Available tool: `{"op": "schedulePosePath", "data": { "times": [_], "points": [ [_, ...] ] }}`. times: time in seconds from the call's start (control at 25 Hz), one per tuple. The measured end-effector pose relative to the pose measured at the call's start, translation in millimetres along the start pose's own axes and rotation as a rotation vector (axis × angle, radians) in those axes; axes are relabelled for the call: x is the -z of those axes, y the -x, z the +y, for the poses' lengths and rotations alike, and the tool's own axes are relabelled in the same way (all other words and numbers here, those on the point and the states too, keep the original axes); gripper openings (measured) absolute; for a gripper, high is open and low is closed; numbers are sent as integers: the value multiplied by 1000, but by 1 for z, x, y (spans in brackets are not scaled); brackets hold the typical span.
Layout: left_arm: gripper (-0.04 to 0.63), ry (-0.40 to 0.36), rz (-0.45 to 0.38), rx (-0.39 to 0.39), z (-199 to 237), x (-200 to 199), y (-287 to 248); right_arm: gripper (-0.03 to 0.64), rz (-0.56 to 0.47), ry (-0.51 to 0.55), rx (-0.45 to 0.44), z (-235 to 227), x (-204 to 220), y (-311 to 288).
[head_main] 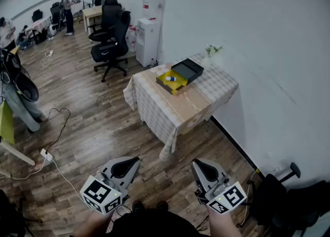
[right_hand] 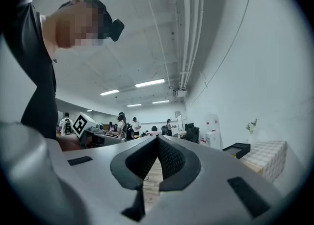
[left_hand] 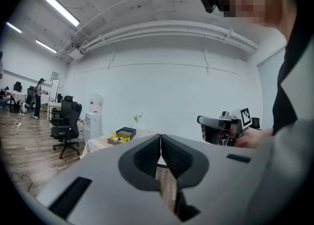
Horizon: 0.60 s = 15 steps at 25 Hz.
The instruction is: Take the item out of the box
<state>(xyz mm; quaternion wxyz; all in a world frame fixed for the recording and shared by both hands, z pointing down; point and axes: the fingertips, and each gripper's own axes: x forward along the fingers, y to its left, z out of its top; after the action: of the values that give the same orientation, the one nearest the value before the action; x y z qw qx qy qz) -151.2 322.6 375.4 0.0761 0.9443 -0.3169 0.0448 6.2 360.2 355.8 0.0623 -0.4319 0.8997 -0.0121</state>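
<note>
No words or numbers are being shown clearly enough to be read. Only black-and-white square patterns are being shown on the left hand-held gripper (head_main: 135, 160) and the right hand-held gripper (head_main: 196, 163). A red label on the water cooler (head_main: 148, 40) is being shown too small to read.

Table: we see one small table (head_main: 181, 111) against the white wall, at 12 o'clock from where we stand.
Cover: a checked cloth (head_main: 148, 108) drapes its sides; we make out a plain tan band along the top.
Box: open, yellow-lined box (head_main: 178, 84) near the table's far edge.
Lid: black lid (head_main: 188, 69) touching the box at its 2 o'clock.
Sprig: small green sprig (head_main: 212, 50) at the far corner, 1 o'clock of the lid.
Floor: wood-plank floor (head_main: 93, 127); we count an office chair (head_main: 110, 50) and a water dispenser (head_main: 147, 40) at the table's 10 to 11 o'clock, and a power strip (head_main: 46, 154) with a cable (head_main: 60, 123) at 8 o'clock.
</note>
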Motion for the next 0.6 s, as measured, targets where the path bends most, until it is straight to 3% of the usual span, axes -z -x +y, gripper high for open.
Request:
{"op": "schedulePosePath", "data": {
  "times": [0.6],
  "points": [
    [15, -18, 3, -14, -18, -2, -15, 35, -16, -23, -13, -16, -3, 16]
  ]
}}
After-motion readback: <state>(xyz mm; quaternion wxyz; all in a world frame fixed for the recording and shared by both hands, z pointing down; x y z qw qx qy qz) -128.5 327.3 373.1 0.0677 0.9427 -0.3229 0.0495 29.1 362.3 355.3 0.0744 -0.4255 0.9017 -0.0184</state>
